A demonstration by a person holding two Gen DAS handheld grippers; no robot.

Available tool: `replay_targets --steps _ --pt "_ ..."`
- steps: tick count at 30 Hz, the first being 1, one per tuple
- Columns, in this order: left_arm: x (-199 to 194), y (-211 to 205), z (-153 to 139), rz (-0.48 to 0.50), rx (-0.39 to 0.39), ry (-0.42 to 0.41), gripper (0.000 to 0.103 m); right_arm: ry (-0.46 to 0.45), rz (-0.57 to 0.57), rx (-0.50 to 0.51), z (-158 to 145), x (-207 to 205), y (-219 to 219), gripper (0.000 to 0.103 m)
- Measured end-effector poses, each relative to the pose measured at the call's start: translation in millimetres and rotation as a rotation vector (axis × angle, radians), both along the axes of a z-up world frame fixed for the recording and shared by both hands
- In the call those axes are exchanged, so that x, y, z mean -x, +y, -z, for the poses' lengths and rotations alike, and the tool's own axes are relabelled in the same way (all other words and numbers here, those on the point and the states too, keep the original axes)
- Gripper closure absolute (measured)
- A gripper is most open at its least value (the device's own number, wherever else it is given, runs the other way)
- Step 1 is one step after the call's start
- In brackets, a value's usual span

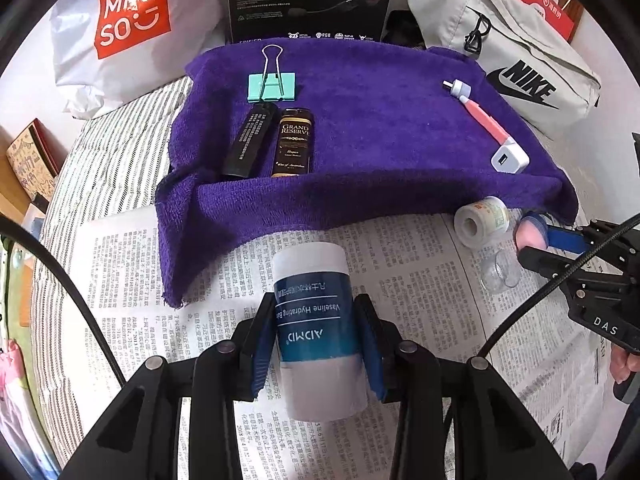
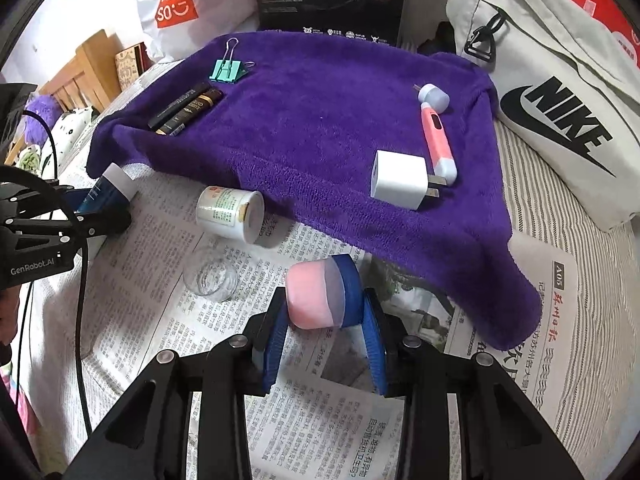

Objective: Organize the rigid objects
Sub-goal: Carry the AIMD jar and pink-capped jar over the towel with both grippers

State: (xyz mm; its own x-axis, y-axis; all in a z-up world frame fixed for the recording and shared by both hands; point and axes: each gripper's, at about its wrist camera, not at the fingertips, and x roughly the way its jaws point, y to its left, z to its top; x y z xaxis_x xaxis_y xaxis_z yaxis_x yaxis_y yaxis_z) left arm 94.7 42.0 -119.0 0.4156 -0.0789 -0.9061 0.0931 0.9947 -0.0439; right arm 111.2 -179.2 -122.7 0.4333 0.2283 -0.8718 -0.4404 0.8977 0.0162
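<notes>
Both grippers are clamped, left gripper [image 1: 316, 344] on the tube [image 1: 316, 320], right gripper [image 2: 324, 320] on the pink jar [image 2: 316, 300]; advise level placement on the purple towel [image 2: 320, 120].

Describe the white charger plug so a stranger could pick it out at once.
Find the purple towel spread over the newspaper. Near its front right edge lies a white cube-shaped charger plug, metal prongs toward the pink pen-shaped device beside it. It is the only boxy white thing there; its neighbour is slim and pink.
</notes>
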Motion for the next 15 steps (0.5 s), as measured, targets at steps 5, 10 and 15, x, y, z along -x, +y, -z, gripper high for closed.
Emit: replay_targets --steps 5,10,15 --pt "2 8 -6 -0.016 0.010 0.010 0.067 0.012 0.007 -0.028 -6 2 -7 0.068" --pt "10 17 -20 -0.024 0.057 -0.005 0.068 0.009 0.008 -0.055 -17 9 -16 0.068" --pt "13 17 -30 -0.023 0.056 -0.012 0.069 0.016 0.024 -0.087 -25 11 -25 0.068"
